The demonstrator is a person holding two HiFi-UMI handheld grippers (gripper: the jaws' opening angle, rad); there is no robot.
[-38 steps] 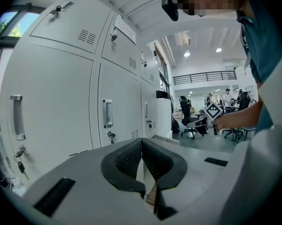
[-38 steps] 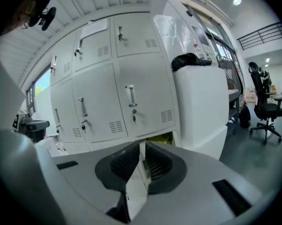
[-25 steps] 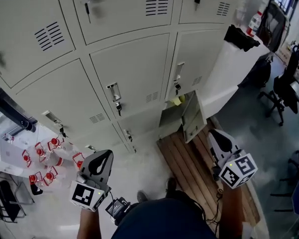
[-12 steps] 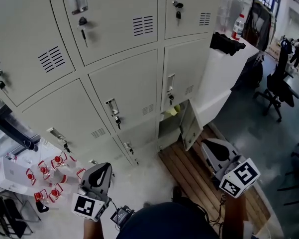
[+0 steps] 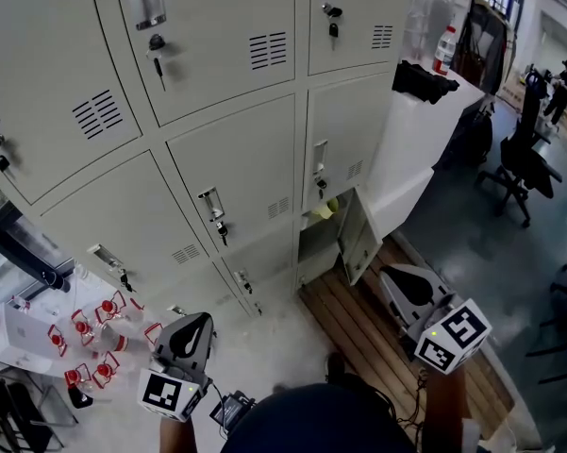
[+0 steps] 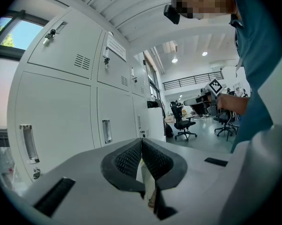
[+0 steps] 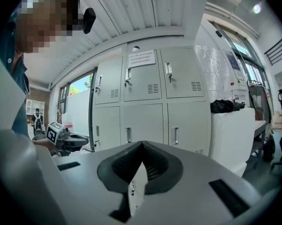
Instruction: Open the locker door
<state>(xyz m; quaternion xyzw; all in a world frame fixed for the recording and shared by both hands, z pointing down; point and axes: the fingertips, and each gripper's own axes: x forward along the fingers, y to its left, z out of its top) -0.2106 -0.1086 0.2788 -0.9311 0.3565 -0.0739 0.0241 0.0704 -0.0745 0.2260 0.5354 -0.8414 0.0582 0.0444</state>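
Note:
A bank of pale grey lockers (image 5: 236, 159) fills the head view, each door with a handle and a keyed lock. One low door (image 5: 360, 236) at the right end stands ajar, with something yellow (image 5: 328, 209) inside. My left gripper (image 5: 202, 319) is held low at the left, shut and empty, well short of the lockers. My right gripper (image 5: 387, 273) is low at the right, also shut with nothing in it, below the ajar door. In the left gripper view the shut gripper (image 6: 141, 142) points along the locker fronts (image 6: 61, 107). The right gripper (image 7: 141, 145) faces the lockers (image 7: 145, 102) from a distance.
A wooden slatted platform (image 5: 358, 324) lies before the right lockers. A white cabinet (image 5: 425, 130) with a black bag (image 5: 425, 80) and a bottle (image 5: 444, 48) stands at the right. Office chairs (image 5: 524, 163) are beyond it. Red-capped bottles (image 5: 90, 328) lie on the floor at the left.
The head view has tilted up along the lockers, so they sit lower in the picture. Both grippers stay low, the left one slightly lower in view.

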